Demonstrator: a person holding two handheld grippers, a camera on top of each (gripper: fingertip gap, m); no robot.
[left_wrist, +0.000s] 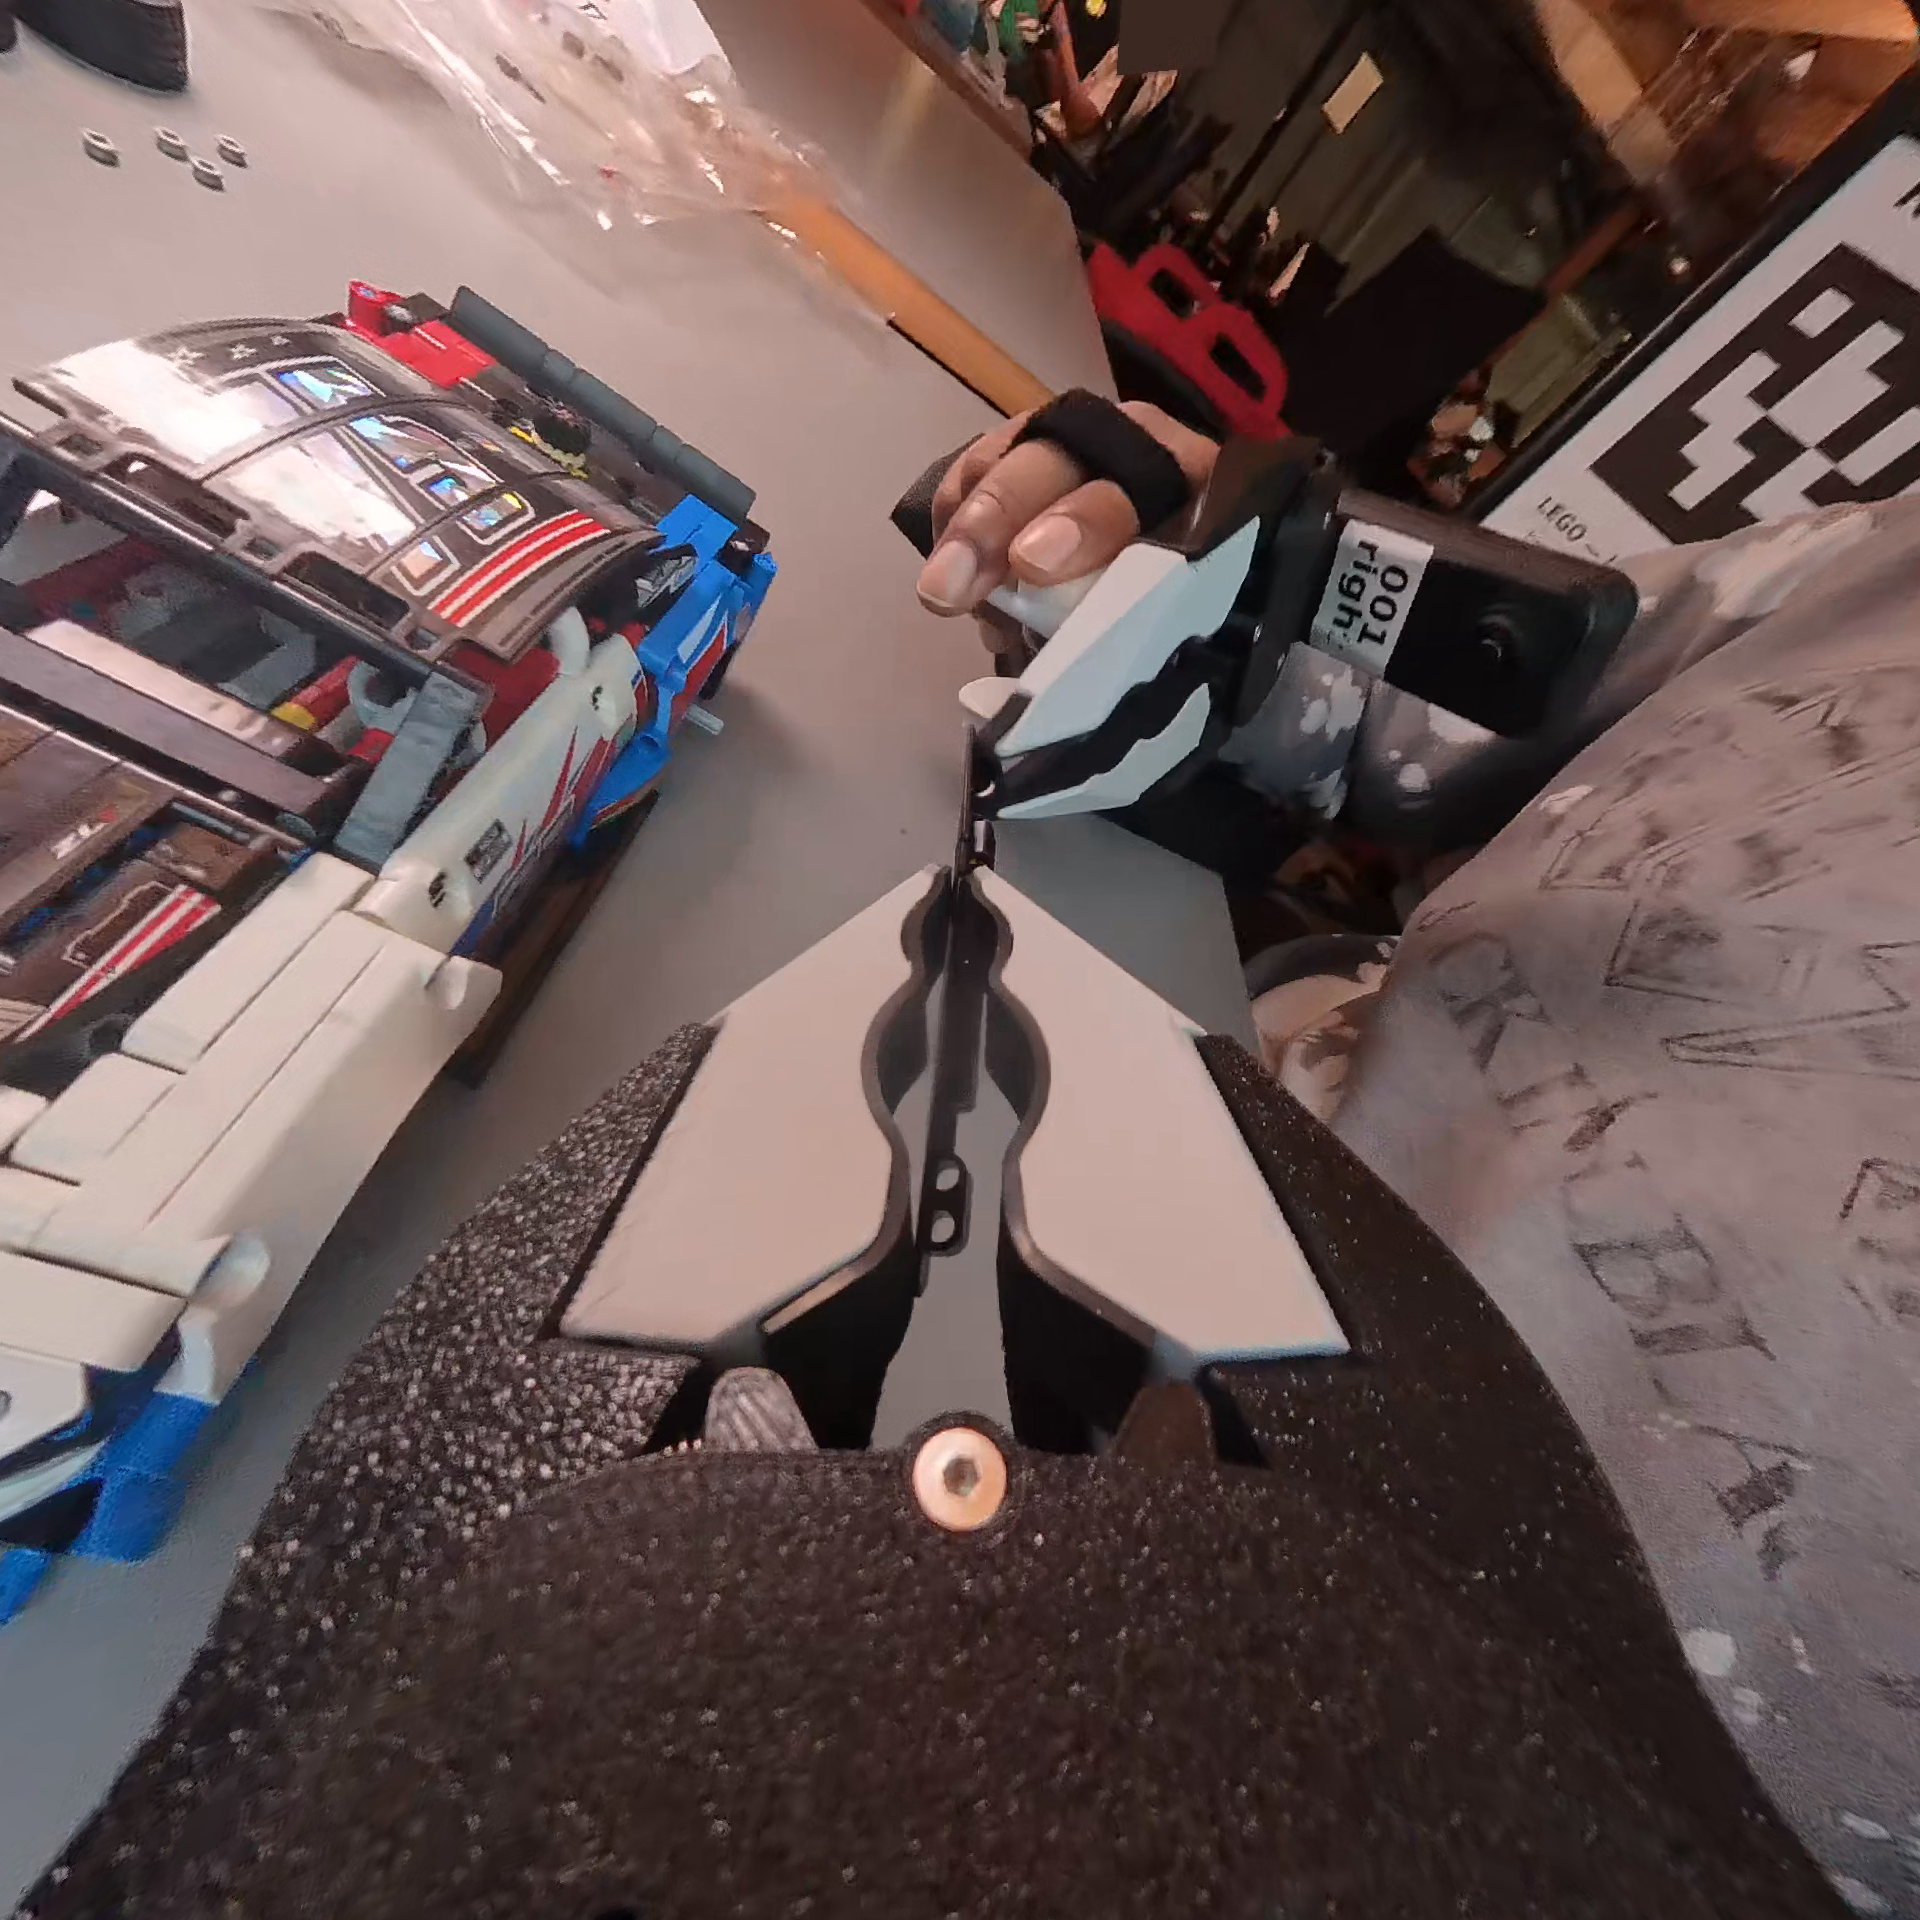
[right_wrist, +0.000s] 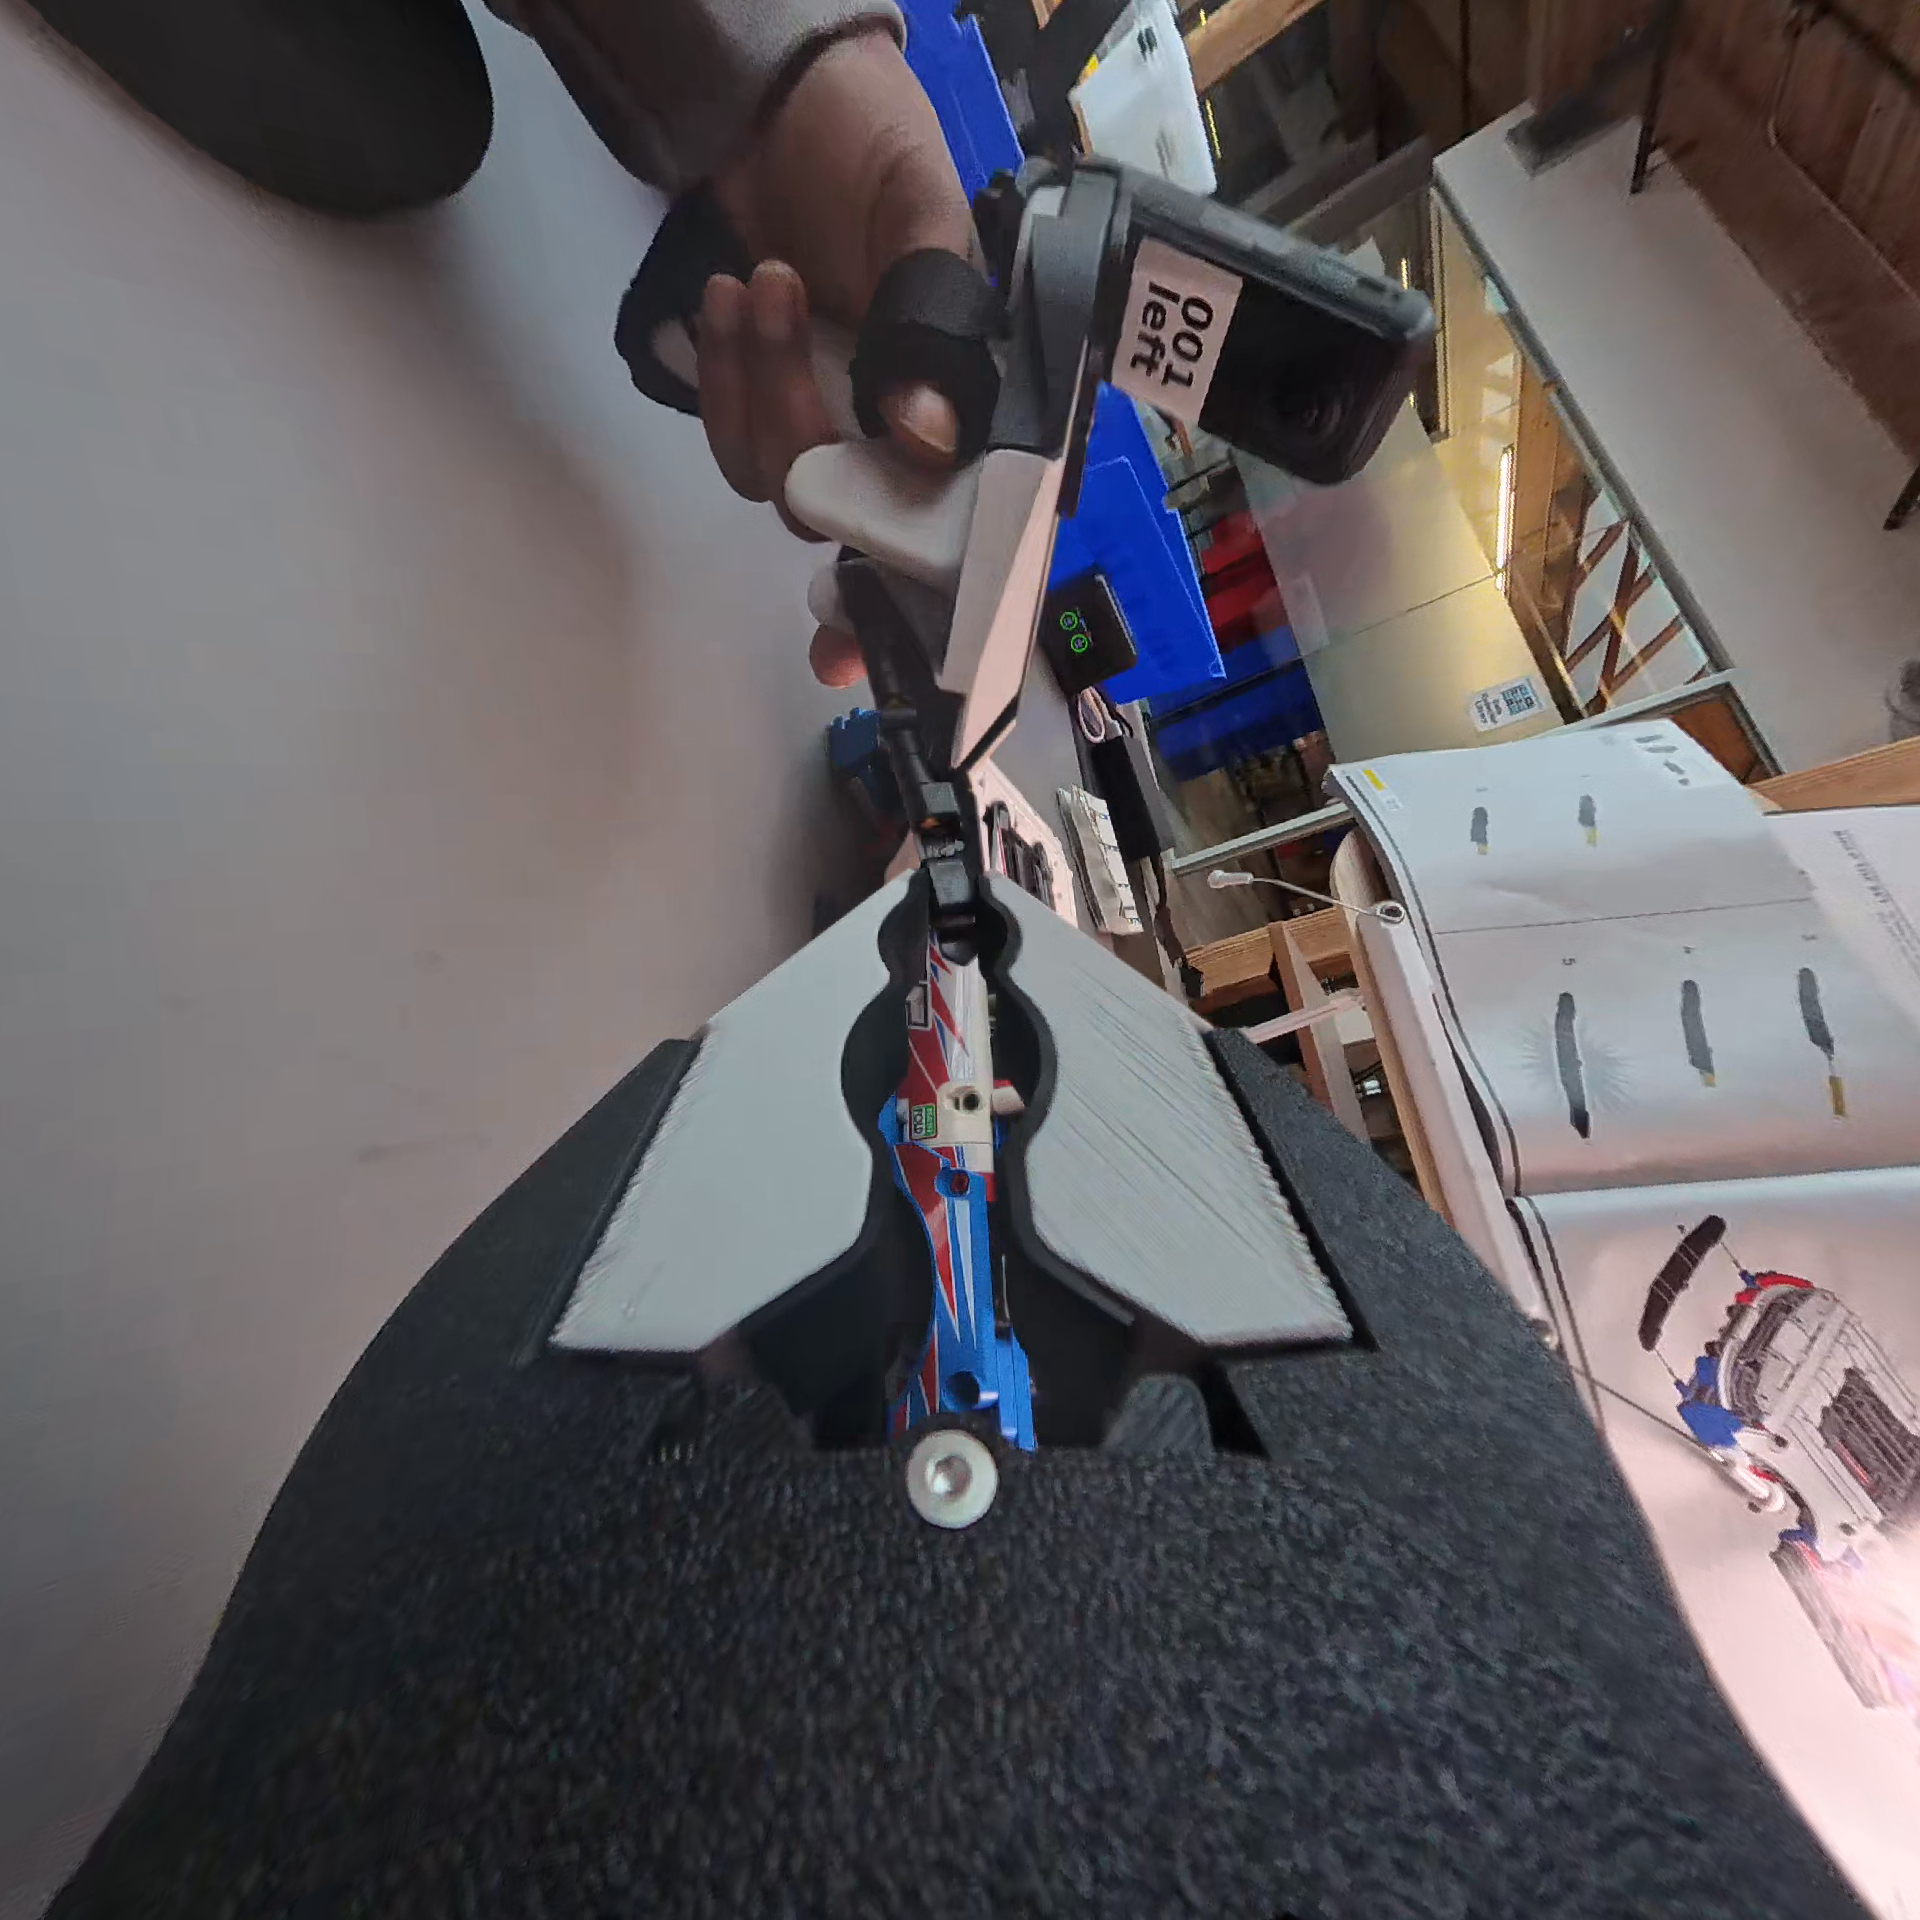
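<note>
My left gripper is shut on a thin black brick piece with pin holes, seen edge-on and running up out of the tips. My right gripper grips the same piece's far end, just above the grey table. In the right wrist view my right gripper is shut on a black connector, and the left gripper holds the piece just beyond. A blue, red and white brick section shows in the gap between the right fingers; I cannot tell whether it is gripped.
A large white, blue and red brick race car lies on the table to the left. Clear plastic bags, small grey rings and black tyres lie farther back. An open instruction booklet is at the right. Left and right tips are no more than a few centimetres apart.
</note>
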